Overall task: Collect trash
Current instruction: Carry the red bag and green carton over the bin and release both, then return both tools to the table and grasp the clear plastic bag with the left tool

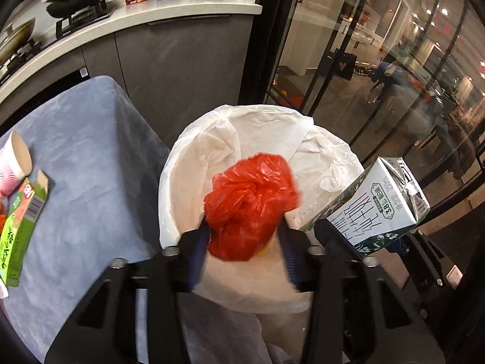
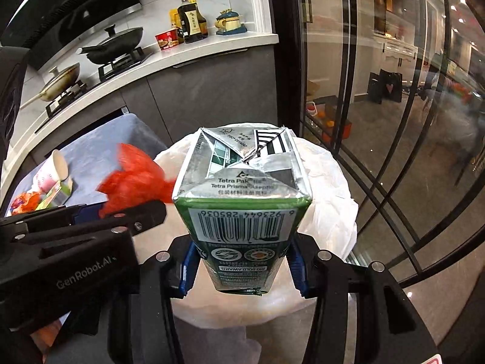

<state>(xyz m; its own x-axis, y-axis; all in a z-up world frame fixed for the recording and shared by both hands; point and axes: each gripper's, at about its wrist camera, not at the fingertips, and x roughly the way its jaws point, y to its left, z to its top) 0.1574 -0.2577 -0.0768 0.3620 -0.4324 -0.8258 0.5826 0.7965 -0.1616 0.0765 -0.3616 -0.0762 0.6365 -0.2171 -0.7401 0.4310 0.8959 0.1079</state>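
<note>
Two grippers over white-lined bin (image 1: 182, 163).
Left gripper (image 1: 244, 236) pinches red bag (image 1: 251, 206); right gripper (image 2: 239, 261), at 3 o'clock, clamps milk carton (image 2: 242, 194).

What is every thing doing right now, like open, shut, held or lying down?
Left gripper: shut on red bag.
Red bag: crumpled, held over bin.
Right gripper: shut on milk carton.
Milk carton: held, tilted.
Bin: open, white liner.
Paper cup: lying sideways.
Green box: flap open.

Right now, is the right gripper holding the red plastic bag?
No, the right gripper clamps a green milk carton; the red plastic bag sits in the left gripper.
</note>
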